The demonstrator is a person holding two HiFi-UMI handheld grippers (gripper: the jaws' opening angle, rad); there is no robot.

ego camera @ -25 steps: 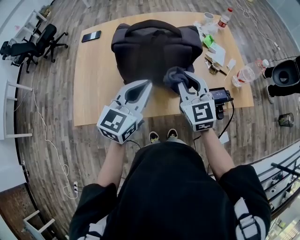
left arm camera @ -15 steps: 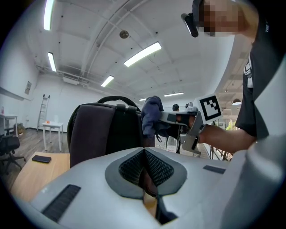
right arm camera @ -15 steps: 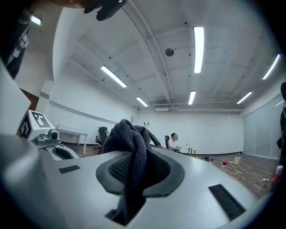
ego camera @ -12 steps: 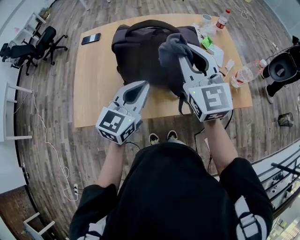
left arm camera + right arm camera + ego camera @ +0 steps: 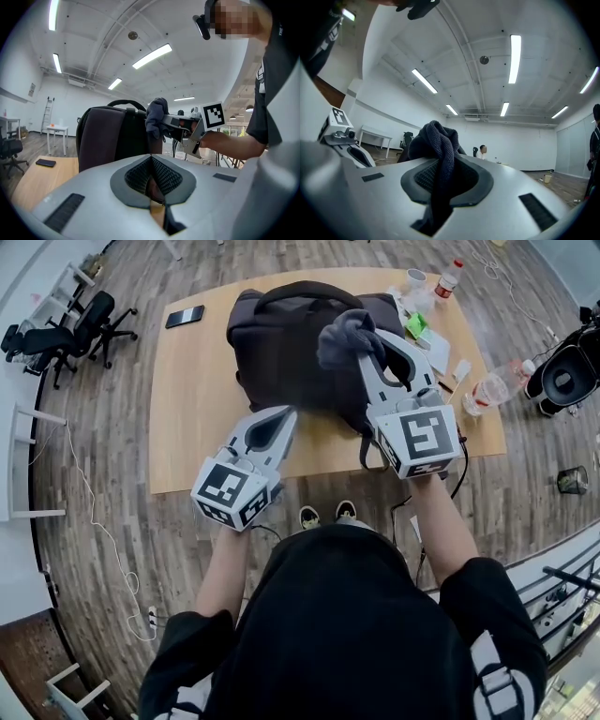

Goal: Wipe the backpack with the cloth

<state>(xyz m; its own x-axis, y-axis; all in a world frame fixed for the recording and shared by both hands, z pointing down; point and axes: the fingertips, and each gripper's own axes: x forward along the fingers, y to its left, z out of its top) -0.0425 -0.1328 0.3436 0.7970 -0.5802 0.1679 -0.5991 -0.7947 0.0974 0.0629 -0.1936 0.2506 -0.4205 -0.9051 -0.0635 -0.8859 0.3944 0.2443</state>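
The soft-sided backpack (image 5: pixel 281 343) stands upright on the table (image 5: pixel 187 418) and will likely give under pressure. The right gripper (image 5: pixel 361 343) has its fingers clamped on the limp, bunched cloth (image 5: pixel 339 332) by the backpack's top right. The left gripper (image 5: pixel 284 416), fingers together and empty, hovers nearer.

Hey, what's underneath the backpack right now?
Only the wooden table shows around the upright backpack; whatever lies directly beneath its base is hidden.

Bare tabletop (image 5: pixel 190 404) left of backpack (image 5: pixel 281 343); clutter (image 5: pixel 433 334) crowds its right.
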